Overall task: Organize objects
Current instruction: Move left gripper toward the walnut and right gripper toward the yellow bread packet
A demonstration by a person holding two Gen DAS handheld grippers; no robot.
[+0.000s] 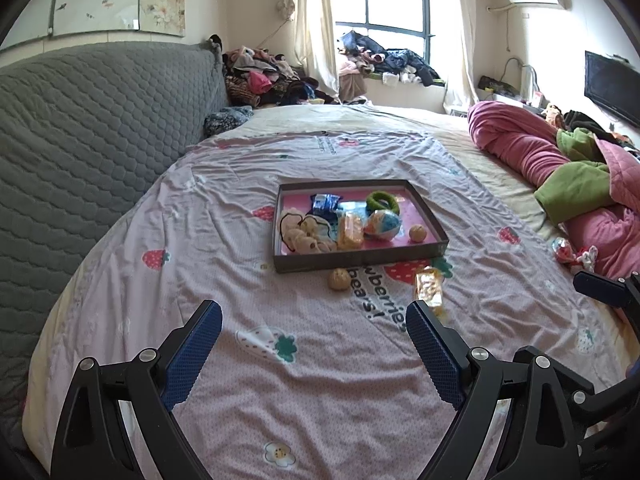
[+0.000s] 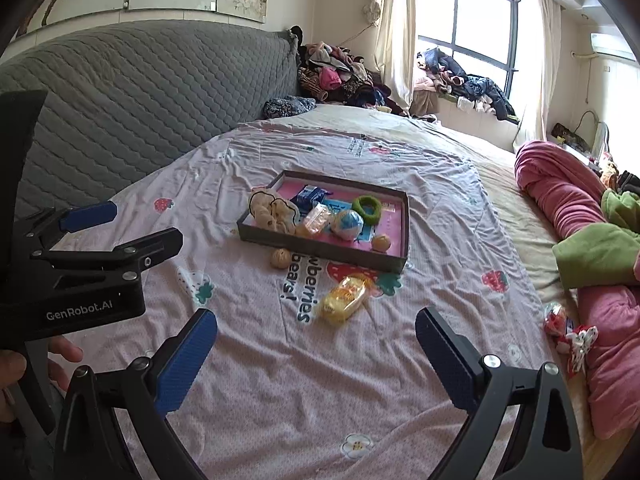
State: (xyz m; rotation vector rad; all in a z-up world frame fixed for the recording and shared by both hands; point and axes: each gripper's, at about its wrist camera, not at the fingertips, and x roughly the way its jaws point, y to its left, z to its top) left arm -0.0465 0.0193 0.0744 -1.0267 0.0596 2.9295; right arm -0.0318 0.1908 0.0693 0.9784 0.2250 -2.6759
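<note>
Hovering low over a bed, two black grippers with blue finger pads point across a pink sheet (image 1: 280, 392) printed with strawberries. The left gripper (image 1: 314, 320) has its fingers spread wide apart with nothing between them. The right gripper (image 2: 316, 328) also has its fingers wide apart and holds nothing. In the right wrist view, the left gripper shows at the left edge, with part of a hand (image 2: 60, 356) beneath it.

Just beyond the fingers, a yellow snack packet (image 2: 345, 294) lies on the sheet, over a printed strawberry and beside the printed lettering. A little farther, a small tan ball (image 1: 338, 279) rests on the sheet just outside the near wall of a shallow dark tray (image 1: 360, 258).

Inside the tray, on its pink floor, sit a cream plush toy (image 1: 304, 236) at the left, another yellow packet (image 1: 350, 232), a blue and white ball (image 1: 384, 225), a second tan ball (image 1: 418, 234), a green ring (image 1: 382, 201) and a blue packet (image 1: 325, 202) toward the back.

To the right, a red and white wrapped item (image 2: 568, 332) lies near a rolled pink and green blanket (image 1: 540, 152). A grey quilted headboard (image 1: 100, 128) stands at the left. Farthest away, clothes (image 1: 264, 76) are heaped by a bright curtained window (image 1: 394, 0).
</note>
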